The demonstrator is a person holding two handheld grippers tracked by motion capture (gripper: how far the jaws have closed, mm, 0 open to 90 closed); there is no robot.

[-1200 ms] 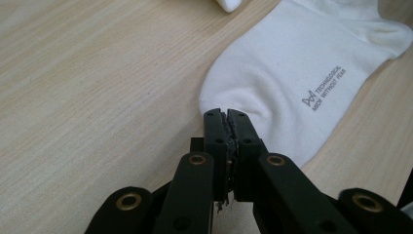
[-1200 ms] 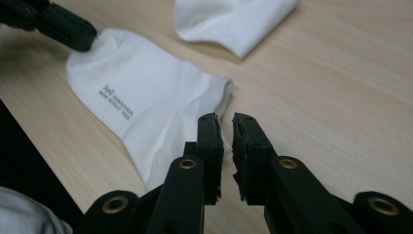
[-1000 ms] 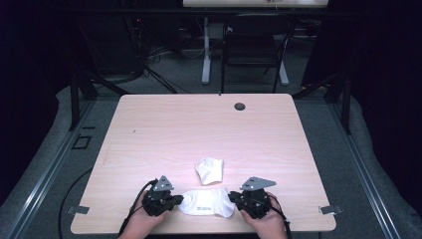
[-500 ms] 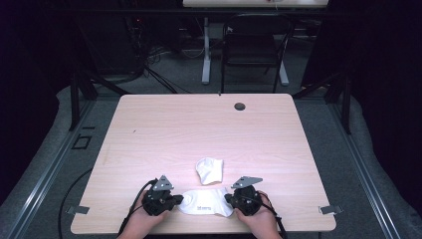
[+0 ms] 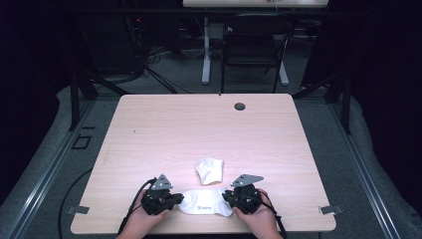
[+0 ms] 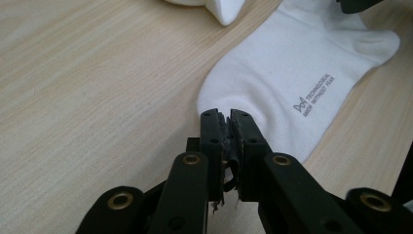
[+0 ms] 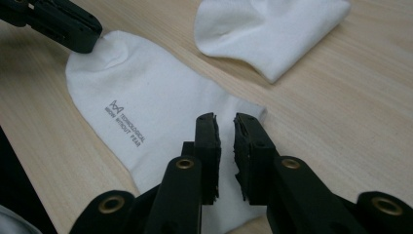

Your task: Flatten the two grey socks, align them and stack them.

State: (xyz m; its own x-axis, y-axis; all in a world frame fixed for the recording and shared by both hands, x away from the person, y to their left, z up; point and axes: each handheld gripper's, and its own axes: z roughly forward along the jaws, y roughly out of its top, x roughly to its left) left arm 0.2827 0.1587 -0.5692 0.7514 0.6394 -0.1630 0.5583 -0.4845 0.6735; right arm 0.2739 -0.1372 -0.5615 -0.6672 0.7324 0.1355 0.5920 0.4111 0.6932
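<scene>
A white sock with small grey lettering lies flat near the table's front edge, between my two grippers. My left gripper rests at the sock's rounded end. Its jaws have just been opening and stand a thin crack apart, with no fabric pinched between them. My right gripper is over the other end of the sock. Its jaws have also just been opening, leaving a narrow gap, and the cloth lies under them, not between them. A second, folded white sock lies just beyond.
The light wooden table has a dark round grommet near its far edge. Metal brackets sit at both front corners. A chair and cables stand on the floor behind the table.
My right gripper has shifted slightly inward along the sock. The left gripper has stayed in place. The flat sock still lies between them.
</scene>
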